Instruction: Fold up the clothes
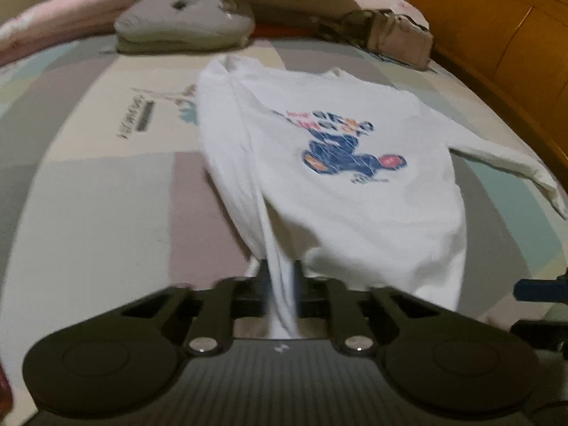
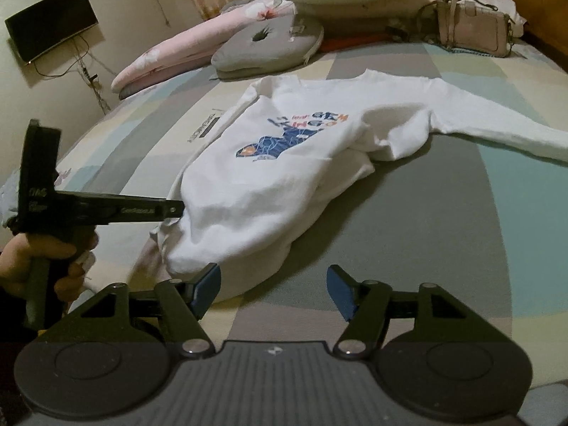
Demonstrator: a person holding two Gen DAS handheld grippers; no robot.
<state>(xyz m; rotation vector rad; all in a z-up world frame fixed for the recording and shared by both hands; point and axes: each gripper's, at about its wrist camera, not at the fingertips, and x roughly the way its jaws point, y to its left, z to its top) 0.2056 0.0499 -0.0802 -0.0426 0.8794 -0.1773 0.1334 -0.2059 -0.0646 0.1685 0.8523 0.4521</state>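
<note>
While the bed [image 2: 408,220] with its patchwork cover fills both views, I have the white sweatshirt [image 2: 269,177] lying print-up across its middle, one sleeve stretched out to my right and the near hem bunched and lifted. My left gripper [image 1: 280,277] is pinched onto a strip of that hem; my right gripper [image 2: 273,291] hangs just short of the cloth with its blue pads spread and empty. I judge this a fold or a straightening of the body in hand, so my right needs its own hold on the hem. Beyond lie pillows [image 2: 269,46], a handbag [image 2: 472,28] and a wall screen [image 2: 49,21].
</note>
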